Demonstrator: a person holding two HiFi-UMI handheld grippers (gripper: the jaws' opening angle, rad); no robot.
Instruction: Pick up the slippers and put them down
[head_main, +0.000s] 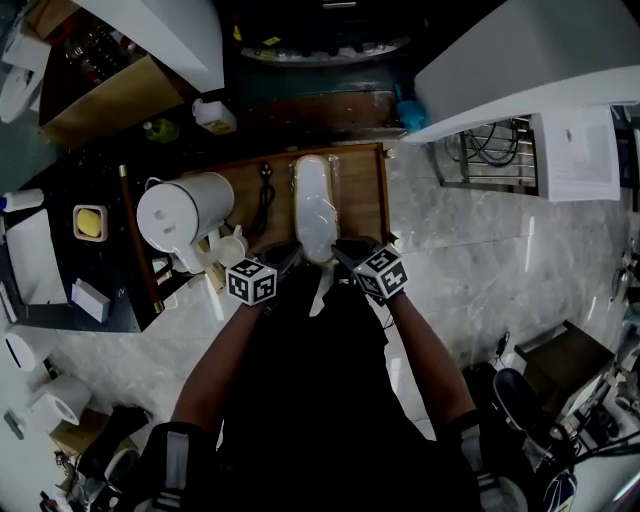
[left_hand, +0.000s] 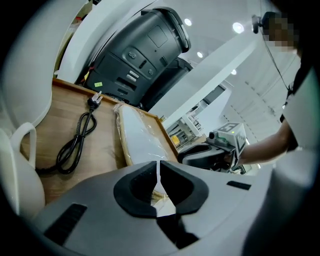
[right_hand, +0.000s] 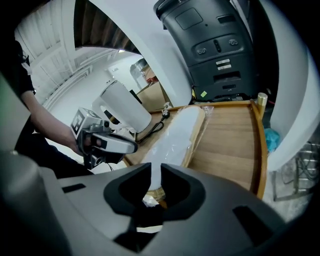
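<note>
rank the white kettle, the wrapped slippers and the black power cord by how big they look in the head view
1. white kettle, though it stands taller and so nearer the camera
2. wrapped slippers
3. black power cord, thin and plainly the smallest

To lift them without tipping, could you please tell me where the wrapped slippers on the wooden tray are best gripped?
I would take the wrapped slippers by the near end, from the person's side: the pack lies flat and lengthwise, loose film gathers at that end, and the kettle and power cord crowd its left.
</note>
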